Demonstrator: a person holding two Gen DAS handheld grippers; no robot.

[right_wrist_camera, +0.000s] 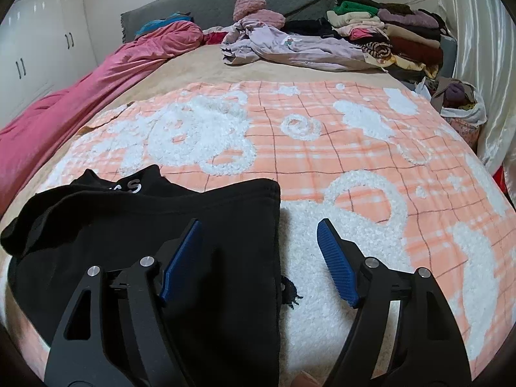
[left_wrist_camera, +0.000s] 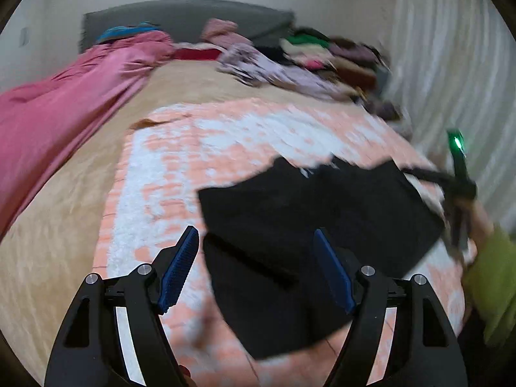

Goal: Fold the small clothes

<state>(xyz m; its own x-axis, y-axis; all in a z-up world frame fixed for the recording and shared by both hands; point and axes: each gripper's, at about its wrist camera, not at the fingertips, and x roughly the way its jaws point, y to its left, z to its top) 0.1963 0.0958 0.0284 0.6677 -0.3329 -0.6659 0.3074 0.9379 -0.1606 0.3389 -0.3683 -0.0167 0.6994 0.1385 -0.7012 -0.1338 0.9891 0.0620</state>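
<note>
Black garment (right_wrist_camera: pixel 154 242) lies flat on the peach-and-white blanket (right_wrist_camera: pixel 338 135) that covers the bed, probably spread there to give a smooth folding surface away from the clutter. Right gripper (right_wrist_camera: pixel 259 235): jaws wide apart, holding nothing; the garment's right edge runs between the jaws, the left pad over black cloth, the right pad over bare blanket. This placement suits a pinch on that edge. Left gripper (left_wrist_camera: pixel 256 243): jaws also wide apart and empty; the garment's near corner sits between and ahead of the jaws. The left view is motion-blurred, so contact cannot be judged. White lettering shows at the garment's far edge, beyond the left jaw of the right gripper. Unsorted clothes pile (right_wrist_camera: pixel 371 35) sits well beyond both jaws near the headboard, clear of the work area.
</note>
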